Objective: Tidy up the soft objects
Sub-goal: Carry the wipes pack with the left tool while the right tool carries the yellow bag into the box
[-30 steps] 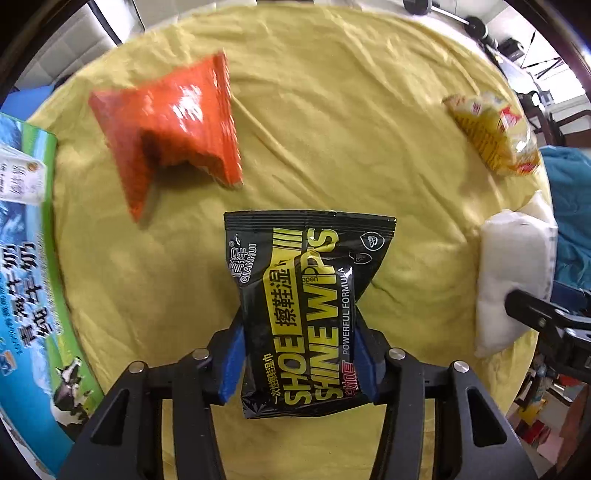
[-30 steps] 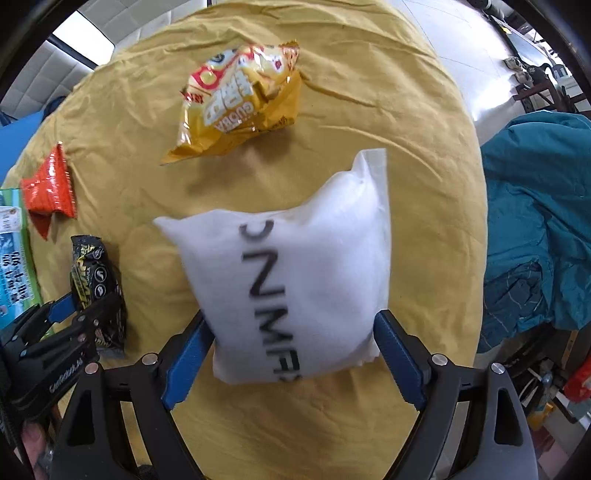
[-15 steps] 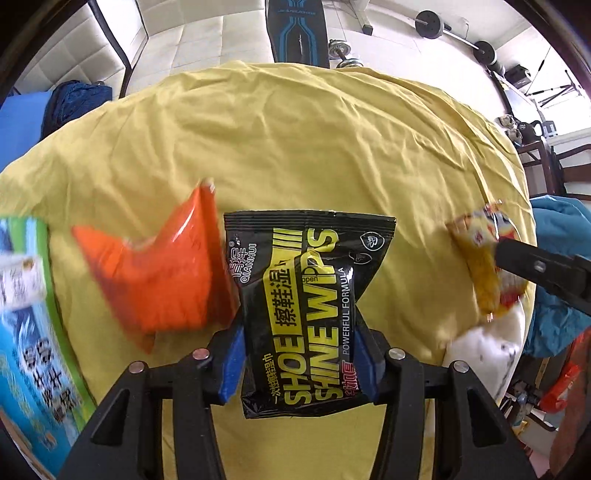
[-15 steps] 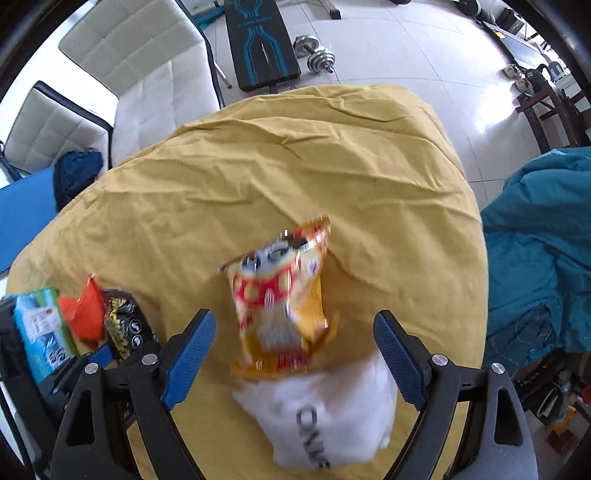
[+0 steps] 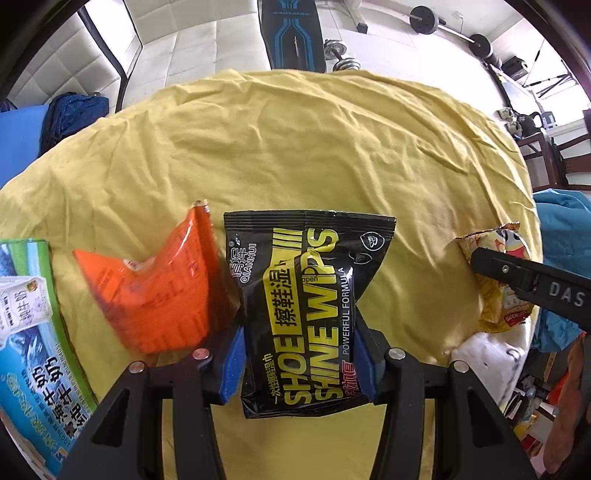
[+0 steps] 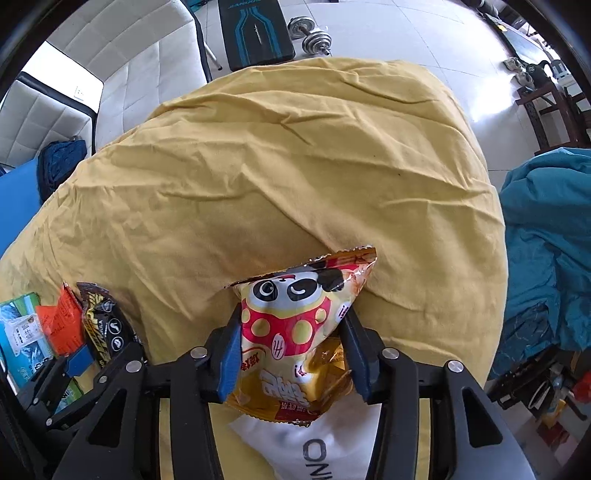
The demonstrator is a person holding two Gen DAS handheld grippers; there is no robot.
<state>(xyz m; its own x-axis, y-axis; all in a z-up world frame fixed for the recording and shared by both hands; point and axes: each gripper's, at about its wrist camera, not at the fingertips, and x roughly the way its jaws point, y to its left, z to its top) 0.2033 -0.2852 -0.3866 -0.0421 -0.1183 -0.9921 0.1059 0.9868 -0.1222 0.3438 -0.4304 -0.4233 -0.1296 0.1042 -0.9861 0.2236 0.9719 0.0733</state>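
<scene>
My left gripper is shut on a black and yellow shoe shine wipes pack and holds it upright over the yellow cloth. An orange packet lies just left of it. My right gripper is shut on a yellow panda snack bag. A white pillow pack lies under that bag; it also shows in the left wrist view. The wipes pack and orange packet show at the left of the right wrist view. The snack bag shows at the right of the left wrist view.
A round table under a yellow cloth holds everything. A blue-green milk carton box lies at its left edge. A teal fabric heap sits off the right edge. A weight bench and dumbbells stand on the floor behind.
My right gripper left the white pillow pack, moved onto the yellow snack bag and shut on it. My left gripper kept the wipes pack and drew back next to the orange packet.
</scene>
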